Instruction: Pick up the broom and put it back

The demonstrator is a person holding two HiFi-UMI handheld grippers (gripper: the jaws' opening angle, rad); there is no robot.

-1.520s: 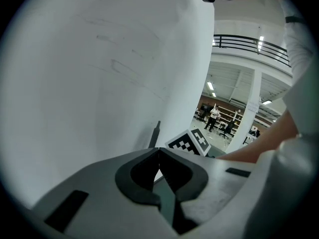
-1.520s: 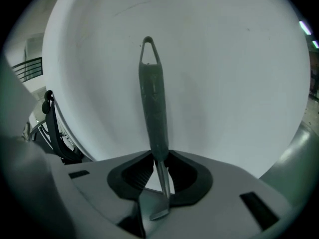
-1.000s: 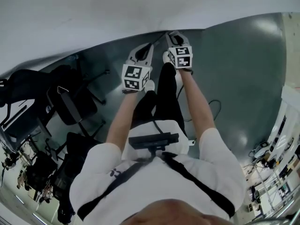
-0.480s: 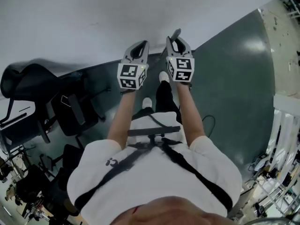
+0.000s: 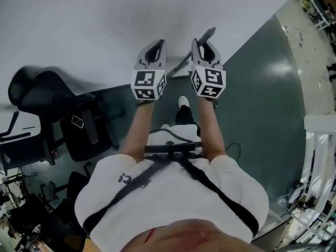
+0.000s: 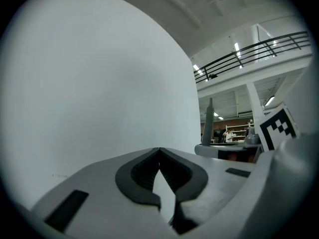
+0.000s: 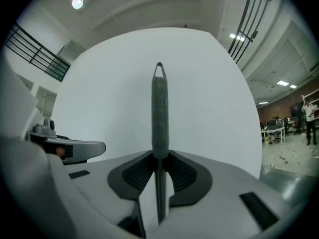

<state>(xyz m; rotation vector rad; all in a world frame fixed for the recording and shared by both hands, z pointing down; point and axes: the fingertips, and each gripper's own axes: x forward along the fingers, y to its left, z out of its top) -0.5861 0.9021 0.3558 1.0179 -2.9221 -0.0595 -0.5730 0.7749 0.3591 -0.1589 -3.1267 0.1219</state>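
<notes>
The broom point(image 7: 159, 114) is held in the right gripper point(image 7: 159, 156) — the jaws are clamped on its grey handle, which stands upright between them, its looped top set against the white wall point(image 7: 99, 103). In the head view the handle is seen slanting past the right gripper, its end sticking out up and to the right. The left gripper point(image 5: 153, 46) is held just beside the right one, at about the same height and apart from the broom; in the left gripper view its jaws are clenched tip to tip, with nothing caught between them. Both grippers are raised on outstretched arms before the wall. A dark green floor point(image 5: 262, 93) is seen below and to the right, and a black chair point(image 5: 37, 91) stands at the left, near the wall.
</notes>
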